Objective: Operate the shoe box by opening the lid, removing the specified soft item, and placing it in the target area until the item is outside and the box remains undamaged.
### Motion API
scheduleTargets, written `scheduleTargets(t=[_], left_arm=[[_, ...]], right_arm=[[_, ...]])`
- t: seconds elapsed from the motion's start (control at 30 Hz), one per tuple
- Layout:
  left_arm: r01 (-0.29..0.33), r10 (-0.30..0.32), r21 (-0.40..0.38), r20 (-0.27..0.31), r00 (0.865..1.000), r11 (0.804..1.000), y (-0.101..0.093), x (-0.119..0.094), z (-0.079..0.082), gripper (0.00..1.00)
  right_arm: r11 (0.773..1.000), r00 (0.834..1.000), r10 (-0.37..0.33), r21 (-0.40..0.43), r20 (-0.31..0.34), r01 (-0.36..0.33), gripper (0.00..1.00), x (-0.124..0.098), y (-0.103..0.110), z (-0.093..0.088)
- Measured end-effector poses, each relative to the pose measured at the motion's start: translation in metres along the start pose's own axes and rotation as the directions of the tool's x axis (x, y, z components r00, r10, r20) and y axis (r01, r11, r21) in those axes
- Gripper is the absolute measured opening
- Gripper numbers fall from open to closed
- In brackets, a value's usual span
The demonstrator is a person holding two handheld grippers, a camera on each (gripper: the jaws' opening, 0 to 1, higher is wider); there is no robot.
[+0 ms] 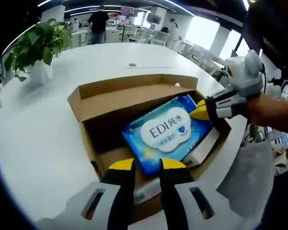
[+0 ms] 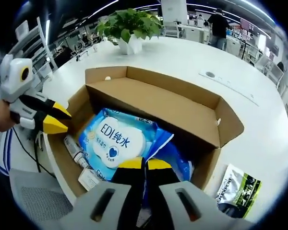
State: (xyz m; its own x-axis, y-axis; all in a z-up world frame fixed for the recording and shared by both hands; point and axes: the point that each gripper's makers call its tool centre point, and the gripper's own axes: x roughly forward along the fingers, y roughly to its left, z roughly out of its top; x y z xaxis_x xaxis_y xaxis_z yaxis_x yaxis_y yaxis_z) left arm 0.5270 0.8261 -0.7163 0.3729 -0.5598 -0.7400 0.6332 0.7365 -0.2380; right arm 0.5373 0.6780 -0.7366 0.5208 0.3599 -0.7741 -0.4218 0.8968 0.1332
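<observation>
Lid step done: the shoe box (image 1: 134,103) sits on the white table (image 1: 43,143) with its flap folded back and standing open, cardboard looking sound, no tears or crushed corners that I can make out. Going left to right in the left gripper view: potted plant (image 1: 36,48) at the far left of the table, then the open box, then the soft item, a blue wet-wipes pack (image 1: 168,132), lying flat inside on top of other contents (a flat white item under its edge; not identifiable). Left gripper (image 1: 146,165) sits at the near edge of the pack, fingers close together with a narrow gap; cannot tell whether the pack's edge is pinched between them. Right gripper (image 1: 198,112) comes in from the right at the pack's far corner, yellow tips nearly together, apparently touching the pack. In the right gripper view its own fingers (image 2: 129,165) are drawn close over the pack's near edge; grip not confirmed. A dark packet (image 2: 237,189) lies on the table beside the box. Remaining: lift pack out, place in target area (not marked anywhere visible).
</observation>
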Motion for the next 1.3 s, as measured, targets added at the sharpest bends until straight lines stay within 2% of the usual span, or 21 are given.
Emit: scheduleTargets(t=[0.17, 0.23, 0.3, 0.33, 0.43, 0.5, 0.53, 0.63, 0.83, 0.93, 1.07, 1.3], left_arm=[[-0.011, 0.012, 0.025, -0.013, 1.000, 1.000, 0.002, 0.013, 0.007, 0.16], [-0.019, 0.019, 0.018, -0.044, 0.999, 1.000, 0.005, 0.021, 0.005, 0.16], [-0.011, 0.011, -0.003, -0.066, 0.998, 1.000, 0.007, 0.029, 0.003, 0.17], [-0.014, 0.008, -0.065, -0.089, 0.996, 0.998, 0.007, 0.031, -0.001, 0.16], [-0.014, 0.009, -0.058, -0.093, 0.996, 0.998, 0.011, 0.038, -0.001, 0.17], [-0.008, 0.000, -0.085, -0.097, 0.995, 0.996, 0.011, 0.042, -0.002, 0.17], [0.001, -0.015, -0.122, -0.112, 0.994, 0.993, 0.009, 0.044, -0.005, 0.17], [0.026, -0.045, -0.150, -0.125, 0.991, 0.988, 0.006, 0.051, -0.007, 0.13], [0.016, -0.036, -0.148, -0.133, 0.990, 0.989, 0.006, 0.056, -0.007, 0.11], [0.015, -0.033, -0.137, -0.129, 0.991, 0.990, 0.008, 0.056, -0.006, 0.04], [0.020, -0.035, -0.117, -0.127, 0.991, 0.993, 0.007, 0.058, -0.006, 0.00], [0.016, -0.028, -0.117, -0.104, 0.994, 0.993, 0.005, 0.051, -0.003, 0.00]], right_arm=[[1.000, 1.000, -0.008, 0.005, -0.003, 0.008, 0.00, 0.002, -0.004, -0.003], [1.000, 1.000, -0.011, 0.002, -0.005, 0.011, 0.00, 0.003, -0.004, -0.004], [1.000, 1.000, -0.012, 0.003, -0.007, 0.012, 0.00, 0.004, -0.005, -0.005], [1.000, 1.000, -0.012, 0.005, -0.007, 0.012, 0.00, 0.004, -0.005, -0.005], [1.000, 1.000, -0.009, 0.007, -0.006, 0.009, 0.00, 0.005, -0.006, -0.006], [1.000, 1.000, -0.008, 0.005, -0.007, 0.008, 0.00, 0.005, -0.006, -0.006], [1.000, 1.000, -0.008, 0.005, -0.007, 0.008, 0.00, 0.005, -0.006, -0.006], [1.000, 1.000, -0.006, 0.005, -0.008, 0.006, 0.00, 0.006, -0.007, -0.006], [1.000, 1.000, -0.002, -0.003, -0.008, 0.002, 0.00, 0.007, -0.006, -0.006], [1.000, 1.000, -0.002, -0.006, -0.010, 0.002, 0.00, 0.008, -0.006, -0.006], [1.000, 1.000, -0.003, -0.010, -0.010, 0.003, 0.00, 0.008, -0.006, -0.006], [1.000, 1.000, -0.003, 0.002, -0.003, 0.003, 0.00, 0.006, -0.006, -0.006]])
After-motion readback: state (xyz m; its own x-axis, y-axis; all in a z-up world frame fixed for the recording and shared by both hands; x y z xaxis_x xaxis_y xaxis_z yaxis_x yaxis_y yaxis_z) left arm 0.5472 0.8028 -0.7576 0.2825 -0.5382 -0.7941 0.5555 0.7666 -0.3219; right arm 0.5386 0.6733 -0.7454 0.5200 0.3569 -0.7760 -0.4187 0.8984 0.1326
